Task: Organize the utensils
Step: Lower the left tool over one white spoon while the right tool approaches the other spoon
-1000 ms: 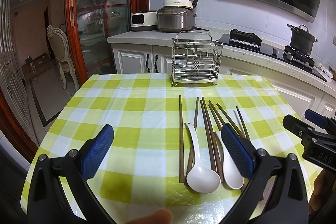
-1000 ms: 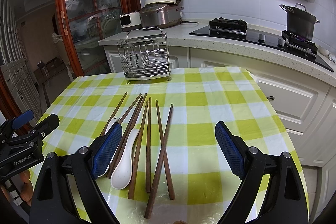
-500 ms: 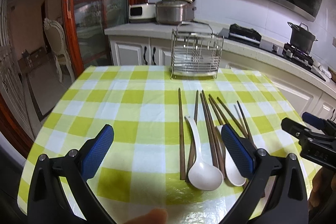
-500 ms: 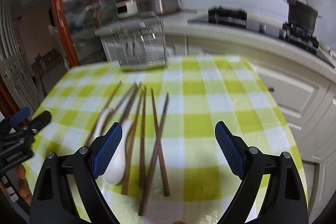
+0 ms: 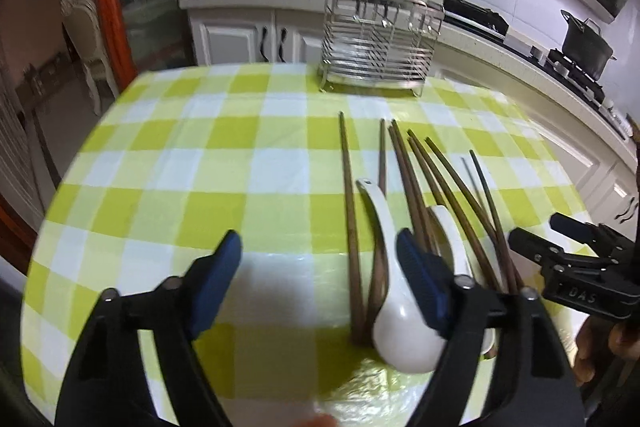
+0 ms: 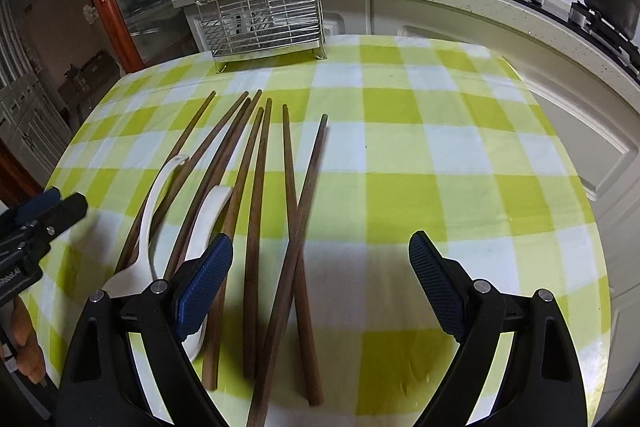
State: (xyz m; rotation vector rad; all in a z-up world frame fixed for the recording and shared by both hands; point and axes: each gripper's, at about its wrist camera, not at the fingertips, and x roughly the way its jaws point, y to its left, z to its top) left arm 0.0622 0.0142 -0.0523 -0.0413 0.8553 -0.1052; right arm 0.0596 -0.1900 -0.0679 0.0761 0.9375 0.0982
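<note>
Jaws of the left gripper (image 5: pixel 320 267) are closing, empty, lower than a second ago over the near spoon (image 5: pixel 394 311); right gripper (image 6: pixel 320 275) gapes above chopsticks (image 6: pixel 256 227), grasp imminent.

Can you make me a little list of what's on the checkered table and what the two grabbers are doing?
table: green and white checkered tablecloth
rack: empty-looking wire utensil rack at the far edge
chopsticks: brown wooden chopsticks lying loose, some crossing
spoons: two white soup spoons among the chopsticks
left gripper: jaws closing, nothing between them, beside the spoons
right gripper: open, above the chopsticks, holding nothing
put away so far: nothing visible in the rack
</note>
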